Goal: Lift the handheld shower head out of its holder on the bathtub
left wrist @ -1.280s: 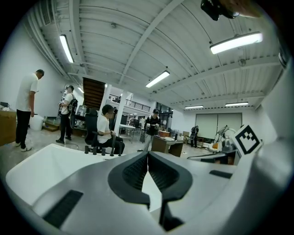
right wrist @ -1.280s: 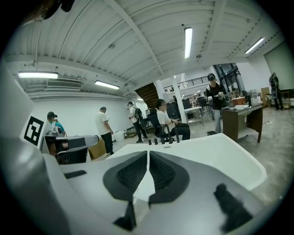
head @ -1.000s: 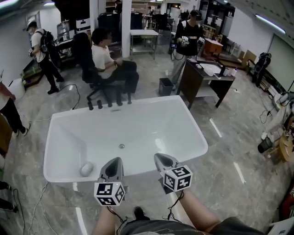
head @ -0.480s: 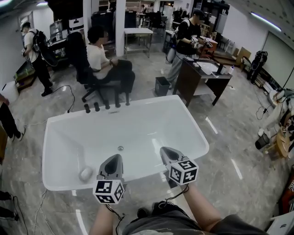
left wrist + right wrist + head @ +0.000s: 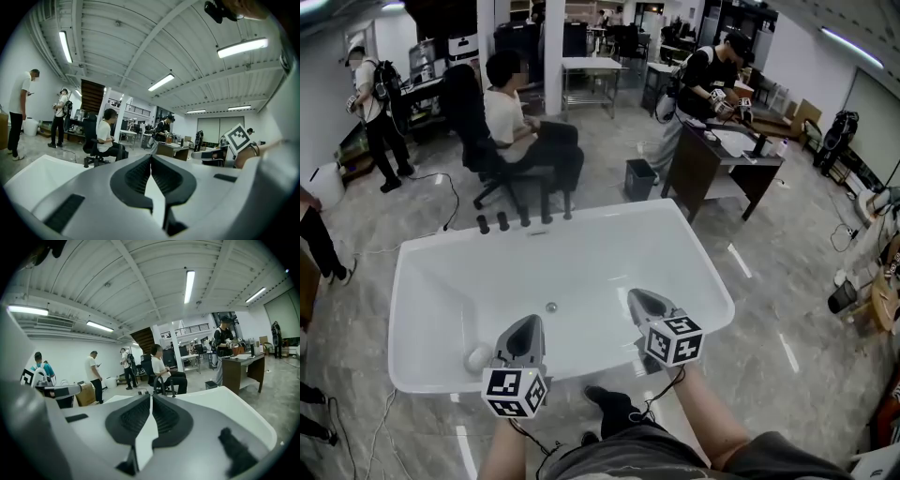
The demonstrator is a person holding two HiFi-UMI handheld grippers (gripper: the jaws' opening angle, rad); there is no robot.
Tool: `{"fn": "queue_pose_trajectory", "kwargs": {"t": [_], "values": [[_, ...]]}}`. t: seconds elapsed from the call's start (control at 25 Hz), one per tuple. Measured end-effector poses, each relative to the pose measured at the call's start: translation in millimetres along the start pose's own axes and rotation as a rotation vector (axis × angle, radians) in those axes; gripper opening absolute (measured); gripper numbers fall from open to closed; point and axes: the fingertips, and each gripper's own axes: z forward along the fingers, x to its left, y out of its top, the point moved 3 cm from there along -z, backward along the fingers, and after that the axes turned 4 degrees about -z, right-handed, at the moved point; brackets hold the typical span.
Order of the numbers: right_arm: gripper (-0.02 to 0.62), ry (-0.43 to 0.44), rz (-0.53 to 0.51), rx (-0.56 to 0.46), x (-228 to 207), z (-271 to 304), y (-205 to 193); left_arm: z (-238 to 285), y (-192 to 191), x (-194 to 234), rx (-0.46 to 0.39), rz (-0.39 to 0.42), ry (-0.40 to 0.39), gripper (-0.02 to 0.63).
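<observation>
1. Large white oval-cornered bathtub (image 5: 412, 281) stands on a grey marbled floor (image 5: 769, 309) in an open workshop. It has a small round drain (image 5: 550, 307) in its bottom, and a small white rounded object (image 5: 478, 357) lies inside near the left front corner.
2. A row of black upright fittings (image 5: 523, 218) sits on the tub's far rim. The handheld shower head belongs to this group, but which piece it is cannot be told at this size. Nothing touches the row.
3. Left gripper (image 5: 528, 324) – grey, with a marker cube at its rear – is over the tub's near rim and points across the basin. In its own view the ribbed jaws of the left gripper (image 5: 150, 159) meet at the tips with nothing between them.
4. Right gripper (image 5: 636, 298) is just beside it to the right, also over the near rim and well apart from the fittings. The right gripper view shows the right gripper (image 5: 151, 397) with jaws pressed together – empty.
5. Beyond the tub, a seated person (image 5: 511, 117) is on a black office chair and a black waste bin (image 5: 639, 178) stands on the floor. A standing person (image 5: 712, 80) is at a dark wooden desk (image 5: 703, 159).
</observation>
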Motion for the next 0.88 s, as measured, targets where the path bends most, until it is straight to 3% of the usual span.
{"fn": "queue_pose_trajectory", "kwargs": {"t": [0.88], "values": [[0.029, 0.072, -0.01, 0.065, -139.4, 181.5, 42.2, 184.1, 10.9, 41.0, 0.064, -0.034, 0.125, 0.015]]}}
